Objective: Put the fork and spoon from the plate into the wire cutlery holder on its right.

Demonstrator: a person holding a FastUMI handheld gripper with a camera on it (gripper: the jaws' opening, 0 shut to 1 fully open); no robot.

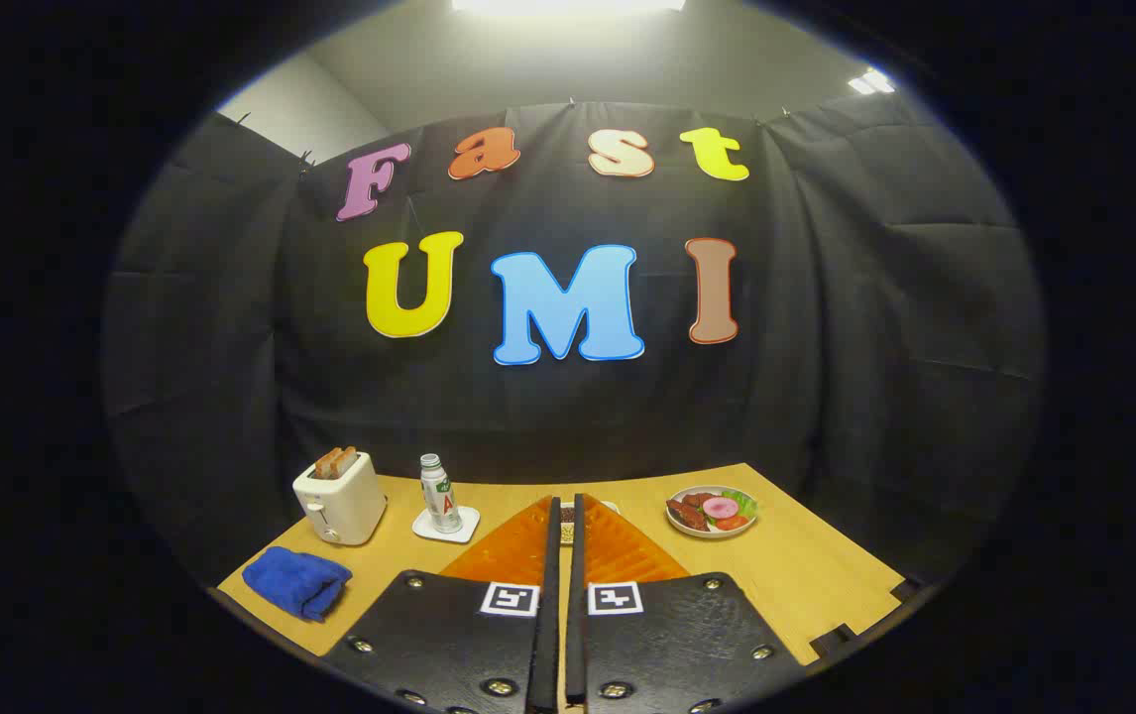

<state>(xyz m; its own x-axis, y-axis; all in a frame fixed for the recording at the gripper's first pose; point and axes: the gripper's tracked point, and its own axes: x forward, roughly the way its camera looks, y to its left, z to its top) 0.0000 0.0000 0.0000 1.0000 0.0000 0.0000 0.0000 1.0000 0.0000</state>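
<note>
1. Although the task names a fork, spoon and wire holder, none can be made out; a plate [713, 512] of food sits right of centre on the table [826, 585].
2. Gripper [565, 516] fingers are closed together, empty, low centre.
3. Toaster [339, 496], bottle [439, 494] and blue cloth [296, 581] stand lower left, apart.

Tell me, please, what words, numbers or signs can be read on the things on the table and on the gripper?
Bottle: it has a printed label, too small and blurred to read.
Gripper: a square black-and-white marker pattern on each finger, no words; the fingers are closed together with nothing between them.
Toaster, blue cloth, plate of food: no text to be seen.
</note>
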